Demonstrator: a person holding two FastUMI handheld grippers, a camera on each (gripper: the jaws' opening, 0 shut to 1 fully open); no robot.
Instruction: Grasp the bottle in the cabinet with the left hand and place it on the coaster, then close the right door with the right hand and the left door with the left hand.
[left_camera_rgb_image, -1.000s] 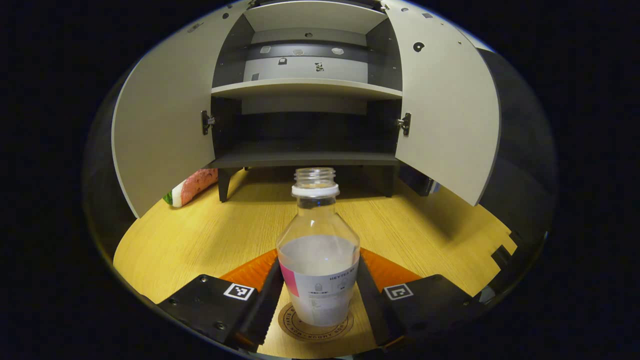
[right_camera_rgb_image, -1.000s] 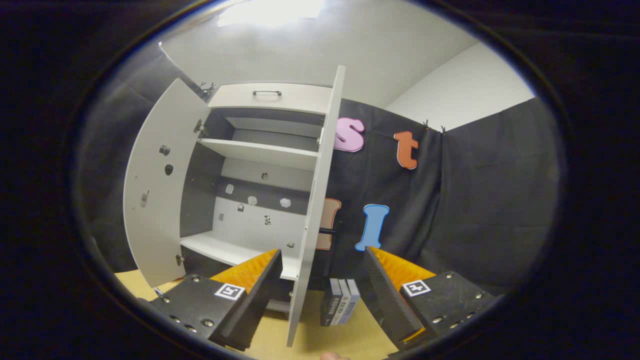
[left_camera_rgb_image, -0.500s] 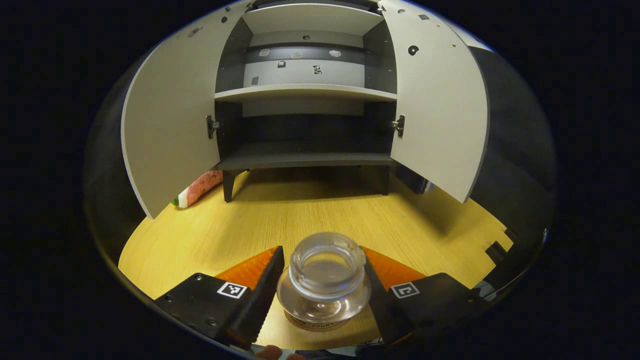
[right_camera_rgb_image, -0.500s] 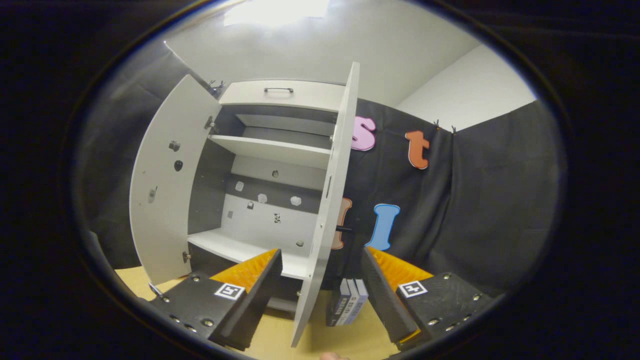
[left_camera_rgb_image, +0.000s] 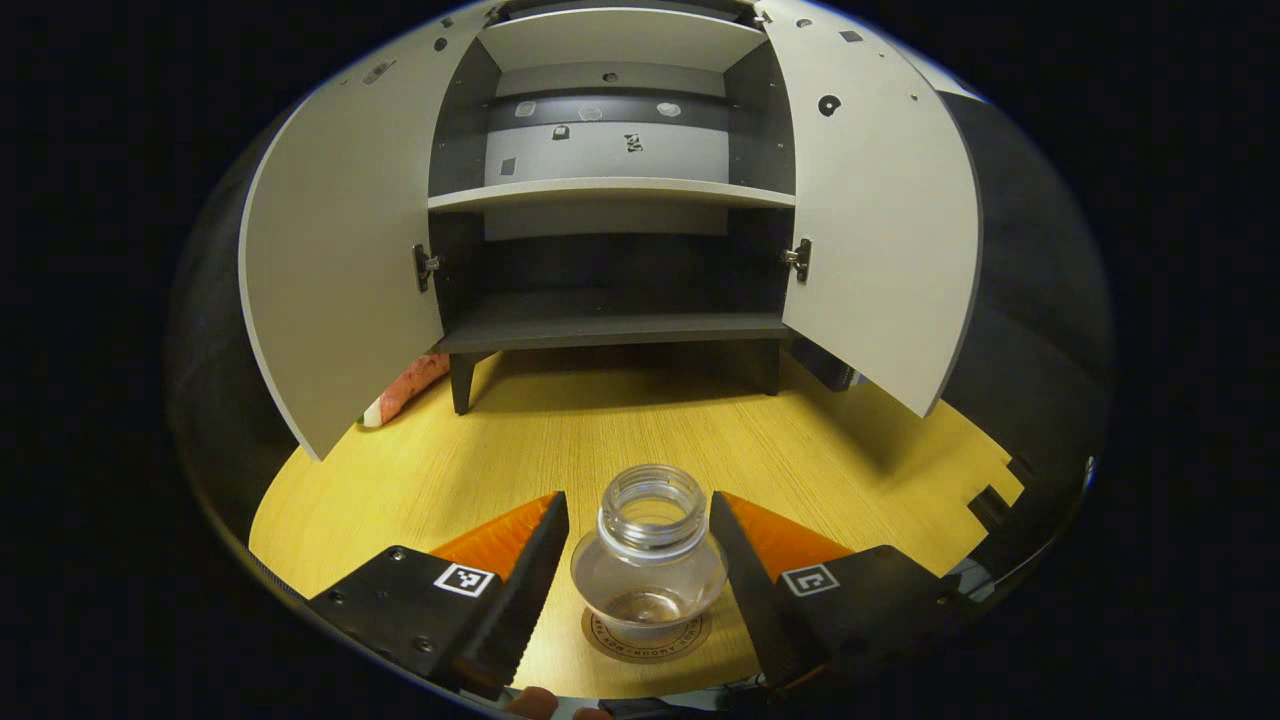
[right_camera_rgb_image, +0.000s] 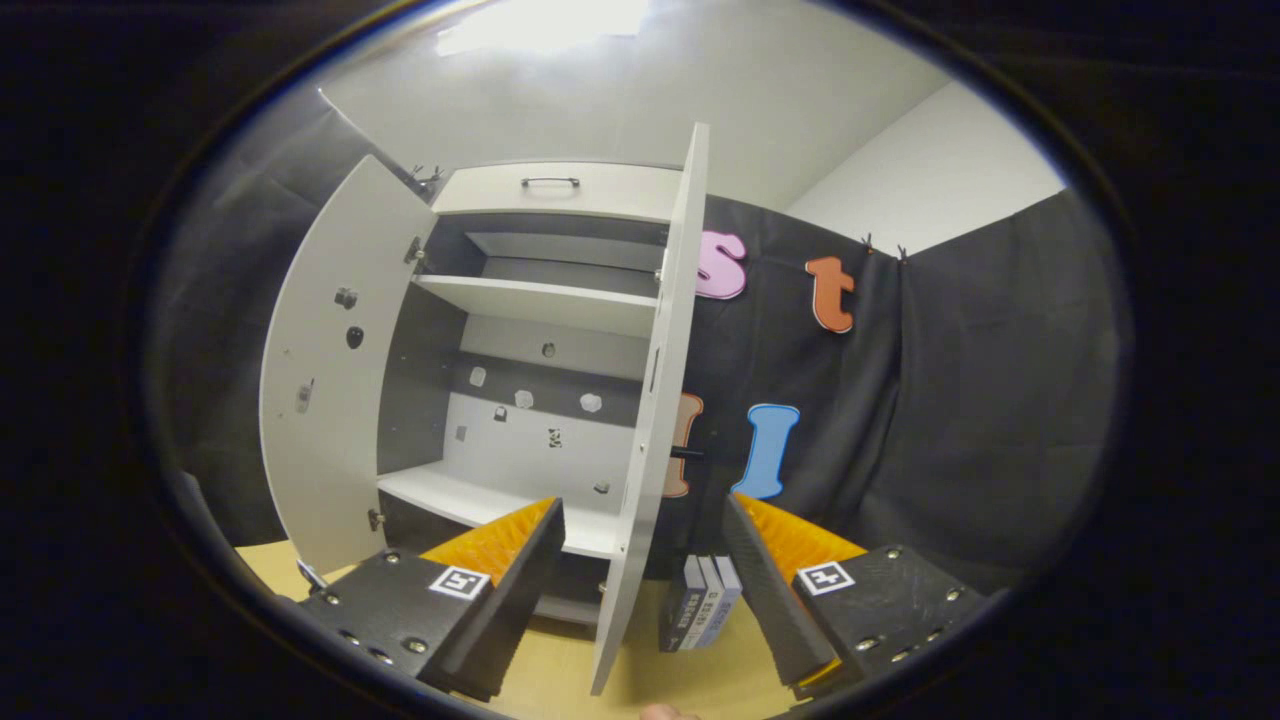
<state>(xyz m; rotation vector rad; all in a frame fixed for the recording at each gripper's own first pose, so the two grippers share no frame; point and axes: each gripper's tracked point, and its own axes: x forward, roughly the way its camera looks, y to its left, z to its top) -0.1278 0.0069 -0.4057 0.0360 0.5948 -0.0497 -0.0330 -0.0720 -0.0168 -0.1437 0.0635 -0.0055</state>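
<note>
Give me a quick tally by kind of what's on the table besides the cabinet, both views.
Bottle: 1, standing on the coaster
Coaster: 1
Books: 3, upright beside the open right door
Red-and-green item behind the left door: 1, kind unclear
Total: 6

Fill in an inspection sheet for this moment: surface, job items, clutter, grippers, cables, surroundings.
Surface: wooden table, bare in front of the cabinet.
Job items: uncapped bottle upright on the coaster; cabinet shelves bare; left door and right door both open.
Clutter: watermelon-slice toy behind the left door; small boxes beside the cabinet.
Grippers: left gripper open, fingers either side of the bottle, apart from it; right gripper open, astride the right door's edge.
Cables: nothing seen.
Surroundings: black cloth wall.
</note>
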